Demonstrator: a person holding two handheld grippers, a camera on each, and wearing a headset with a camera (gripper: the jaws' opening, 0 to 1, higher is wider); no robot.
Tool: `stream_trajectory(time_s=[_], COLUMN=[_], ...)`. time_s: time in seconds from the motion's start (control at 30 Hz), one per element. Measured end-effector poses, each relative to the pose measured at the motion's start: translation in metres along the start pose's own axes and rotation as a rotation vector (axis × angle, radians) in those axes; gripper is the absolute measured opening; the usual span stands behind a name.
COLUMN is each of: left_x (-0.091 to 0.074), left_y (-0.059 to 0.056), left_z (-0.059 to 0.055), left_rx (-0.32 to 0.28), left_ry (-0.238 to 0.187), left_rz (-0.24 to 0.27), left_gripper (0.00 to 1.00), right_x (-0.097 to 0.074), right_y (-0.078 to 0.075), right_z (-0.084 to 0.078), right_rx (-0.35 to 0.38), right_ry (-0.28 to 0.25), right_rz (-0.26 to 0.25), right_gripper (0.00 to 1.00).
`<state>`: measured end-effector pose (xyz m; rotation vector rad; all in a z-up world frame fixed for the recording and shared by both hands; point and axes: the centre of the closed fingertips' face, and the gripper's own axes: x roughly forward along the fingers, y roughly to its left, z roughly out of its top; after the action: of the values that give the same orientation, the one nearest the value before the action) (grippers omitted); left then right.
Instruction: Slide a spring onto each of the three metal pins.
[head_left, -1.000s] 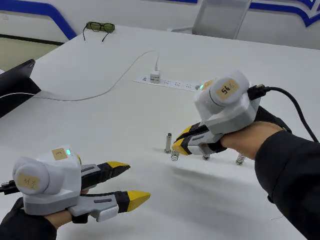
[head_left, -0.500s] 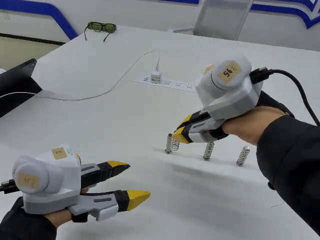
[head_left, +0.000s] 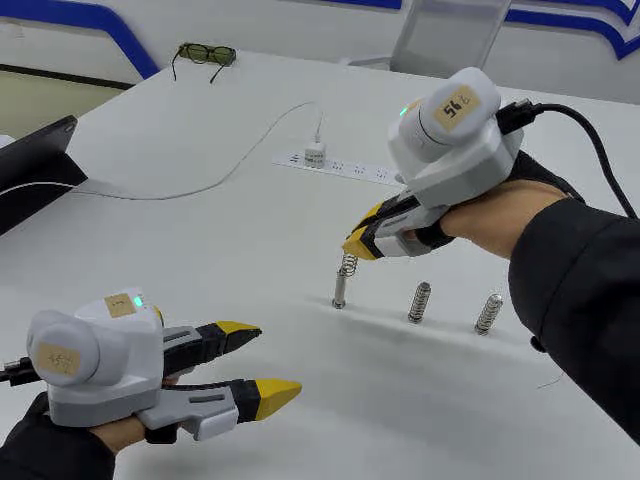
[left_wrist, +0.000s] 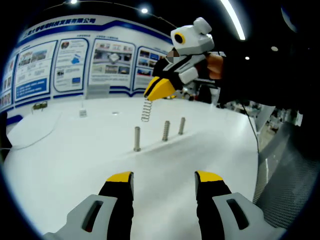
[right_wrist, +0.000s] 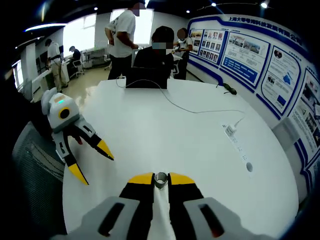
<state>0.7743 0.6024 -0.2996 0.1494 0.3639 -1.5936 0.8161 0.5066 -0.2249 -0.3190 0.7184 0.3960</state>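
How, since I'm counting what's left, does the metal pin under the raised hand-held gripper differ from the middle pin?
The bare steel pin shows a smooth shaft; the middle steel pin wears a coil spring. The bare pin's silver spring hangs above it in the right hand-held gripper; the middle pin's sits free. Both stand upright.

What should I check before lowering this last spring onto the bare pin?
1. Spring clamped in right tongs: ok.
2. Spring centred over bare pin: not ok; the left gripper view shows it off to one side.
3. Spring hanging plumb: cannot tell.
4. Middle pin and end pin already loaded: ok.
5. Left tongs open, well away from the pins: ok.
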Motion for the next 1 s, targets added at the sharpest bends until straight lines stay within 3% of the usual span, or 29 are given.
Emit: stream_trajectory(time_s=[0.27,1.0], left_x=[0.0,0.0], left_y=[0.0,0.001], left_z=[-0.001,-0.002], left_rx=[0.0,-0.005], left_ry=[0.004,0.007], left_rz=[0.0,0.0], left_gripper=[0.5,0.5], right_x=[0.004,0.023], right_y=[-0.006,-0.013], right_z=[0.005,-0.009], right_rx=[-0.008,0.022], right_ry=[0.009,0.052], right_rz=[-0.005,0.013], right_gripper=[0.11,0.11])
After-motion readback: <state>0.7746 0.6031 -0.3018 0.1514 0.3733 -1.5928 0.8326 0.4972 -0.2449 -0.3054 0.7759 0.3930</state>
